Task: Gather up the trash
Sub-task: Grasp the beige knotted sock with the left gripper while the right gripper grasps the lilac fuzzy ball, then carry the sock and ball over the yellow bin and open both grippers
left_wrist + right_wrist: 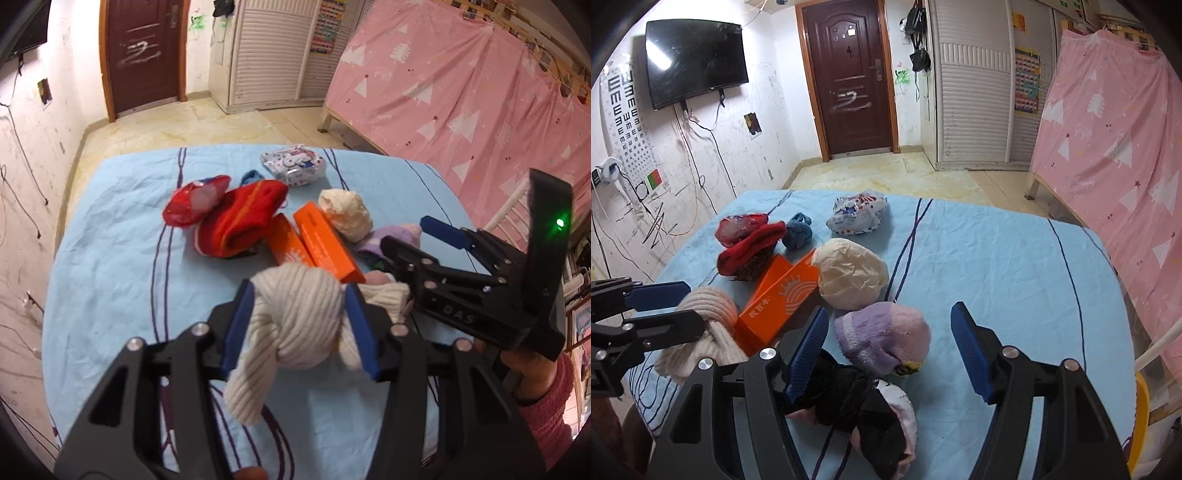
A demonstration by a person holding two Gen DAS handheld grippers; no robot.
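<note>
A cream ribbed knotted sock fills the gap between the blue pads of my left gripper, which is shut on it just above the blue sheet. Beyond it lie two orange boxes, a crumpled cream paper ball, a red wrapper and a white printed packet. My right gripper stands open over a purple sock and a black-and-pink sock bundle, its pads apart from both. In the right wrist view the left gripper sits at the left edge.
A red knit sock and a small blue sock ball lie among the items. A pink curtain hangs to the right of the bed. Beyond the bed's far edge are tiled floor, a brown door and a wall TV.
</note>
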